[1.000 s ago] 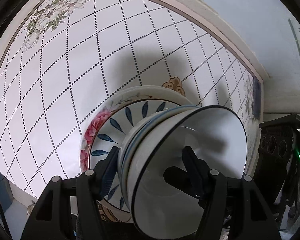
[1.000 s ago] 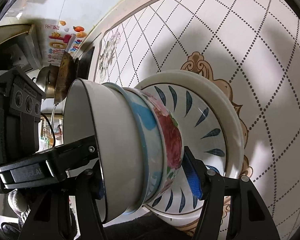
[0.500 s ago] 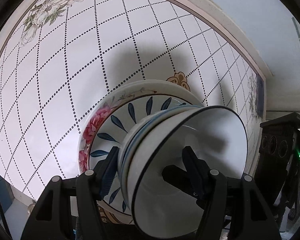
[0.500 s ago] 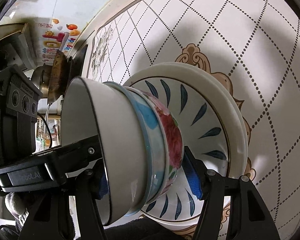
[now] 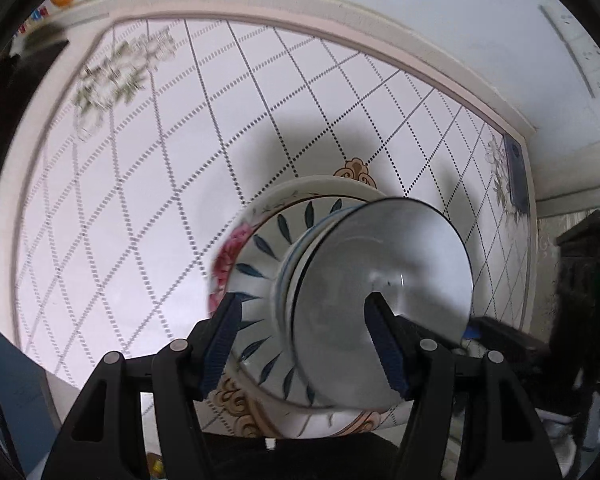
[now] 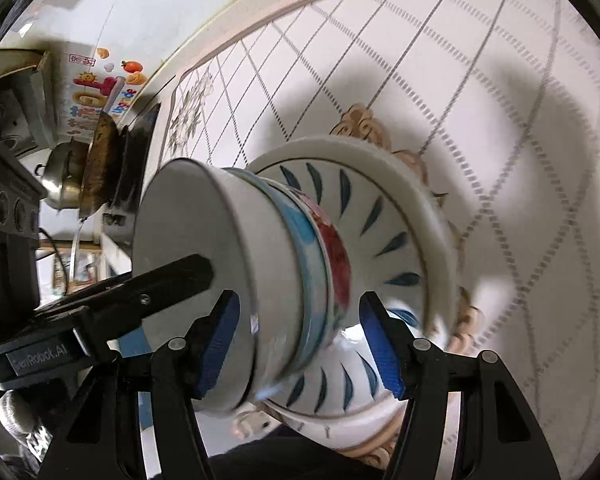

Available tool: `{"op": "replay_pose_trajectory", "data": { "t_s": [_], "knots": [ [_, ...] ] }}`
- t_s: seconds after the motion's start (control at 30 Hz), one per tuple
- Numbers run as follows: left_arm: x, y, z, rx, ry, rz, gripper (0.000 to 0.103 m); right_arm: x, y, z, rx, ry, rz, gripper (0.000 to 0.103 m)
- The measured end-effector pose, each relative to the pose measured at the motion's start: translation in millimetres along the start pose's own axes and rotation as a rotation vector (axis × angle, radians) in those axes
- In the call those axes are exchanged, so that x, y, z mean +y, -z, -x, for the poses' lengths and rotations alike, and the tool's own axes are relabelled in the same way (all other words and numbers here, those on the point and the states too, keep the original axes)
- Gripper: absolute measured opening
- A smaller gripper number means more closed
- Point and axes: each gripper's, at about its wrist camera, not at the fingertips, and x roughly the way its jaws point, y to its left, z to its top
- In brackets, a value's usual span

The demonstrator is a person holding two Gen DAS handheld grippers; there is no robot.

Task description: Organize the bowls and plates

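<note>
**Both grippers clamped on one stack of bowls and plates**

Right now I have my left gripper set about half open, its blue pads bearing on the stack: one pad sits on the outside of the leaf-patterned bowl, the other lies inside the white bowl that tops the pile. My right gripper is at a similar half width and grips the same stack from the opposite side, one pad on the white bowl's wall, the other at the leaf-patterned dish.

From the right wrist, the stack's long axis runs roughly from 9 to 3 o'clock, the white bowl's mouth facing 9 and the wide plate at the 3 o'clock end. It fills the lower centre of both views, over the tablecloth with its dotted diamond grid. Whether it touches the cloth I cannot tell.
</note>
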Motion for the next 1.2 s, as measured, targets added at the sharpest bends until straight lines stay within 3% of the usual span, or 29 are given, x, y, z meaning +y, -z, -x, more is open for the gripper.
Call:
{"op": "replay_pose_trajectory", "data": {
  "t_s": [0.07,0.17,0.23,0.3,0.37,0.43,0.57,0.9,1.2],
  "knots": [
    [1.3,9.4,14.1,-0.027,-0.019,-0.029,0.062,8.0,8.7,16.9,-0.035,0.059,0.016,0.069],
    [3.2,22.6,34.2,-0.07,-0.044,-0.078,0.062,21.9,25.8,43.7,-0.104,0.153,0.018,0.088],
    [4.8,31.8,50.6,-0.119,-0.072,-0.11,0.062,32.3,39.4,61.3,-0.156,0.217,0.026,0.09],
    [5.9,41.3,68.2,-0.171,-0.087,-0.147,0.068,45.4,52.3,76.2,-0.205,0.264,0.026,0.094],
    [7.9,53.3,90.3,-0.234,-0.094,-0.179,0.087,63.5,69.4,92.8,-0.264,0.31,0.02,0.095],
    [11.1,66.3,113.4,-0.285,-0.096,-0.21,0.098,77.4,90.4,111.5,-0.327,0.36,0.016,0.096],
    [15.1,94.4,156.7,-0.372,-0.098,-0.248,0.099,109.9,131.1,140.6,-0.427,0.438,0.001,0.097],
    [8.0,171.3,245.2,-0.549,-0.104,-0.292,0.099,201.1,246.0,216.9,-0.634,0.494,0.043,0.099],
    [9.4,217.9,283.6,-0.619,-0.092,-0.273,0.099,248.0,312.7,262.9,-0.74,0.531,0.12,0.1]
  ]
}}
